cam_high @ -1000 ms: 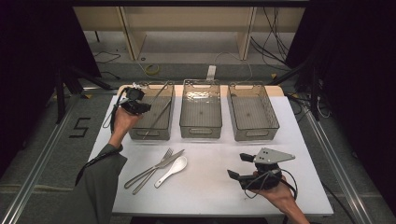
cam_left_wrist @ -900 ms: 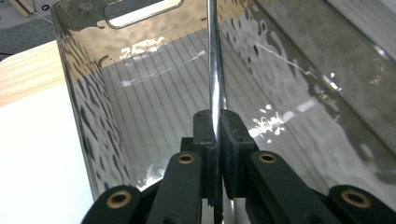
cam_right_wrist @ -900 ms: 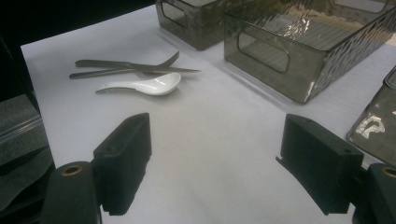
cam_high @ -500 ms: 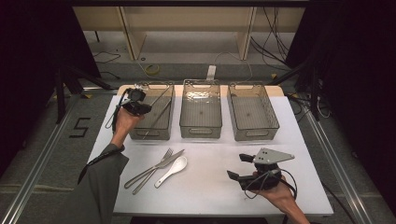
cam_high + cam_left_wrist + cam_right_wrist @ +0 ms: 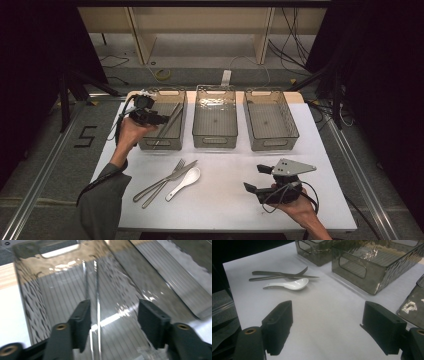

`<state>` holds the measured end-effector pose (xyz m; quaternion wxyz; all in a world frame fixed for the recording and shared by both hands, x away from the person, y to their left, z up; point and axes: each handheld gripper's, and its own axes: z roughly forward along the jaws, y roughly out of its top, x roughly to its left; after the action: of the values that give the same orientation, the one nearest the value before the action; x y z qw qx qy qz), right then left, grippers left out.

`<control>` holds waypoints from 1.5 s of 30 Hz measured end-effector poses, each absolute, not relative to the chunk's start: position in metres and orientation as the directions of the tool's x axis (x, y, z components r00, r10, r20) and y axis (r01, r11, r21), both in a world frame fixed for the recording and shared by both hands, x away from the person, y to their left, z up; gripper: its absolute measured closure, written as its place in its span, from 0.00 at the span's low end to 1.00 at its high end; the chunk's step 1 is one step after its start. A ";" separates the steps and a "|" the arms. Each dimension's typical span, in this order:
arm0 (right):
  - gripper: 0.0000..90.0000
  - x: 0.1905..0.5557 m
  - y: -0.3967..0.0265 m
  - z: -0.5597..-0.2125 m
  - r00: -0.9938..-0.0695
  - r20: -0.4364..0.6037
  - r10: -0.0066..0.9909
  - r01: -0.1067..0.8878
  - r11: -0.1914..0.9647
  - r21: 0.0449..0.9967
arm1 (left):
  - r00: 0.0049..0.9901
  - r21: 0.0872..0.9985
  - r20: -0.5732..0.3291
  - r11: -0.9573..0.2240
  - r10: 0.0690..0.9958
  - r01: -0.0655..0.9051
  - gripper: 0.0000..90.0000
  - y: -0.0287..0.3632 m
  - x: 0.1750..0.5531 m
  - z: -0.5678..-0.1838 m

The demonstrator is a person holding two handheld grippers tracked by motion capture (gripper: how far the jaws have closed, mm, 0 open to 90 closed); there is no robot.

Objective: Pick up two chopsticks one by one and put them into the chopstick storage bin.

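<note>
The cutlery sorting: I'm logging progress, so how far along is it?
Done: one long metal utensil lies in the left bin. In hand: nothing; the left gripper has just been opening above that bin, with the utensil lying below its jaws. Left: the fork, knife and white spoon on the table. The right gripper rests open.

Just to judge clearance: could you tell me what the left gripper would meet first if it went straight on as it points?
Probably the chopsticks on the left bin's floor; the left gripper points into it, jaws open.
</note>
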<state>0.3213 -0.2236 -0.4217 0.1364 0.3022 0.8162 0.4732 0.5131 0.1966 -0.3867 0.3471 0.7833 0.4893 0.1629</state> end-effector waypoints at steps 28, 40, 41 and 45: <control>0.28 0.320 -0.230 -0.423 -0.752 0.079 0.654 0.367 0.316 0.875 | 0.578 0.698 -0.122 -0.345 0.807 0.628 0.20 0.178 0.436 -0.397; 0.28 0.322 -0.233 -0.424 -0.741 0.085 0.666 0.370 0.299 0.880 | 0.601 0.712 -0.121 -0.353 0.790 0.608 0.19 0.169 0.416 -0.398; 0.28 0.322 -0.233 -0.424 -0.740 0.087 0.667 0.371 0.297 0.880 | 0.602 0.711 -0.122 -0.354 0.789 0.607 0.18 0.169 0.415 -0.399; 0.28 0.322 -0.233 -0.424 -0.741 0.089 0.666 0.371 0.296 0.880 | 0.614 0.711 -0.123 -0.362 0.780 0.603 0.18 0.165 0.408 -0.400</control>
<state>0.3219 -0.2327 -0.4243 0.1488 0.3278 0.7910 0.4946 0.4083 0.1649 -0.4004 0.3737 0.8168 0.4232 0.1183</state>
